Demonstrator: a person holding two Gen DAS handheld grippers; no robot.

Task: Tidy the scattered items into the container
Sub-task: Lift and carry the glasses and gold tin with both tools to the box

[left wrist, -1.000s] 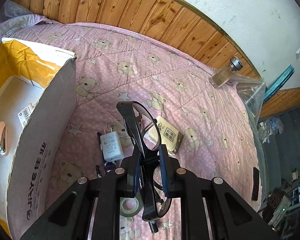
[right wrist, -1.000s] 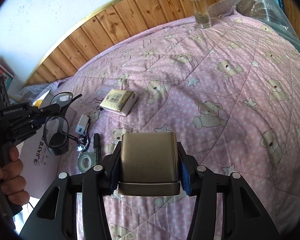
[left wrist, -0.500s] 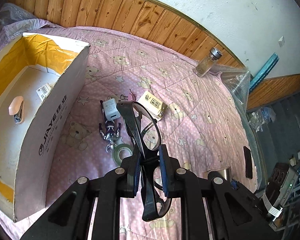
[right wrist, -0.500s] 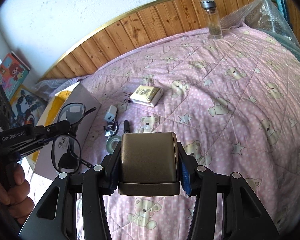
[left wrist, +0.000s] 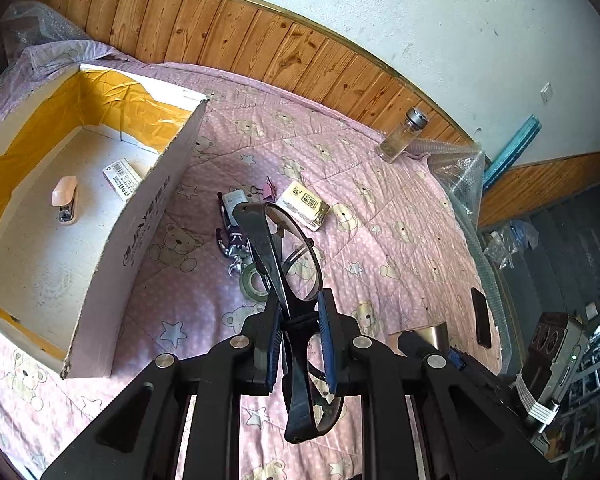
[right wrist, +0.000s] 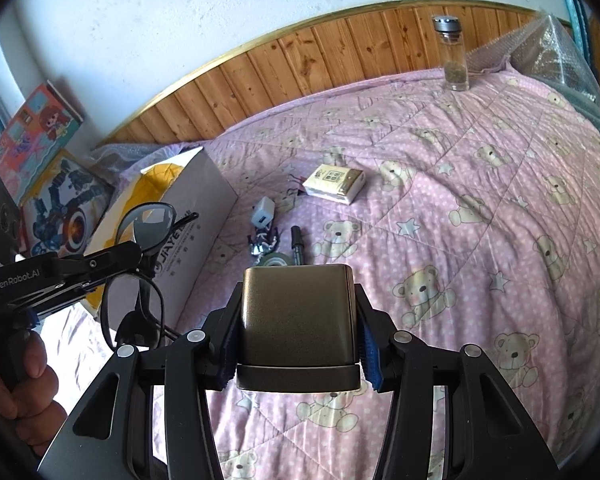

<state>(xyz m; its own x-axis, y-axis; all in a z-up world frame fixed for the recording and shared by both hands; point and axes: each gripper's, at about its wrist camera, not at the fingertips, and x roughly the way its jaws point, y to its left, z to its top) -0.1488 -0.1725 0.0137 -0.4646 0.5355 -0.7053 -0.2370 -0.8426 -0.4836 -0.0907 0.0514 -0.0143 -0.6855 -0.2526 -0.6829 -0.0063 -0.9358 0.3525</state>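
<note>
A pair of black-framed glasses (left wrist: 288, 280) with clear oval lenses is clamped at the bridge by the left tongs (left wrist: 298, 344) above the quilted pink bed (left wrist: 400, 240), beside the open cardboard box (left wrist: 140, 240) lined with yellow tape, in which a pale pink stapler (left wrist: 65, 199) is seen. A smooth, rounded bronze metal case (right wrist: 298, 320) is gripped by the right tongs (right wrist: 296, 344), its underside hidden. A white charger (right wrist: 263, 212), a tape roll (right wrist: 276, 259) partly covered by the case, a black marker (right wrist: 298, 242) and a flat cream packet (right wrist: 334, 182) are left scattered on the bed.
</note>
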